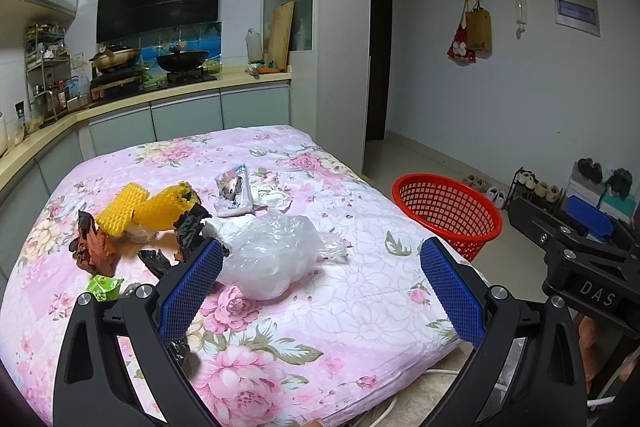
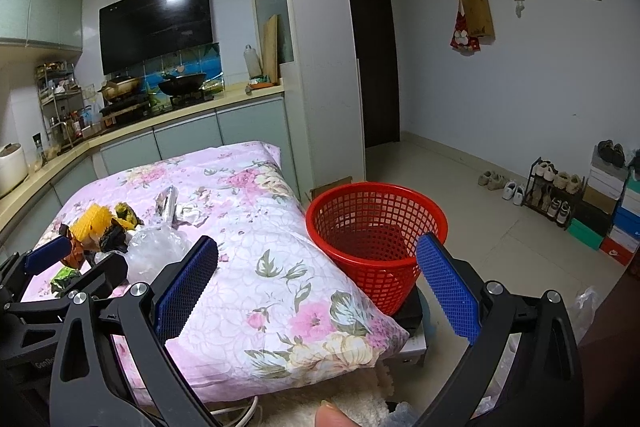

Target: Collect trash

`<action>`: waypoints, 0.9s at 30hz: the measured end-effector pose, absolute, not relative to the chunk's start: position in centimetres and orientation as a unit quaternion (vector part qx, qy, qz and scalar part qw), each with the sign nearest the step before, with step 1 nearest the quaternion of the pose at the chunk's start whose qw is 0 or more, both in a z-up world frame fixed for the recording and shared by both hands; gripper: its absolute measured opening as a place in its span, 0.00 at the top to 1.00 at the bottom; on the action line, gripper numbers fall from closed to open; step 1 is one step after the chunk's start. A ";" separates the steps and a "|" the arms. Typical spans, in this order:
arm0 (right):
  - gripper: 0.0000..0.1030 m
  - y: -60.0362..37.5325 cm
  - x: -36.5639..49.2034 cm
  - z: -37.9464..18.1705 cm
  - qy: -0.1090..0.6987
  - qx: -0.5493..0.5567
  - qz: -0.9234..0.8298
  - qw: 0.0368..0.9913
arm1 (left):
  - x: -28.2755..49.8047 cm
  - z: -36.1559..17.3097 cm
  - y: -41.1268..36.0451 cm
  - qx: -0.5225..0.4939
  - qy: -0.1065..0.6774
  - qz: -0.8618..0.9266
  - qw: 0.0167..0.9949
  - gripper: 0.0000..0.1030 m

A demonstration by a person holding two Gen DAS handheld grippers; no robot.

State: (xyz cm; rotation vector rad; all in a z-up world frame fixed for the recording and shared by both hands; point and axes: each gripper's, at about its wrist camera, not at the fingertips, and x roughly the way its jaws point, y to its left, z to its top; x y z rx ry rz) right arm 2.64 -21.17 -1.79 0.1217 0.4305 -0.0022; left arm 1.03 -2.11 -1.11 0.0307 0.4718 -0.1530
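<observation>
Trash lies on a pink floral quilt [image 1: 340, 307]: a crumpled clear plastic bag [image 1: 268, 255], yellow foam nets [image 1: 152, 211], dark brown wrappers [image 1: 92, 247], a green packet [image 1: 105, 286] and a silver snack wrapper [image 1: 234, 193]. My left gripper [image 1: 320, 291] is open just in front of the plastic bag, holding nothing. A red mesh basket [image 2: 374, 239] stands on the floor beside the quilt's right edge. My right gripper [image 2: 316, 287] is open over the quilt's near right corner, close to the basket. The same pile [image 2: 104, 231] shows at left in the right wrist view.
A kitchen counter [image 1: 160, 95] with a stove and pans runs behind the quilt. A shoe rack [image 2: 556, 191] and stacked shoe boxes [image 2: 616, 219] stand at the far right wall. A white cable [image 2: 240, 413] lies on the floor near the quilt's front edge. A fingertip [image 2: 332, 415] shows at the bottom.
</observation>
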 end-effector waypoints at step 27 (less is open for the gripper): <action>0.07 -21.1 2.6 -2.2 0.219 0.060 -0.001 0.974 | 1.3 -1.3 -1.8 0.015 0.236 -0.072 0.969 0.07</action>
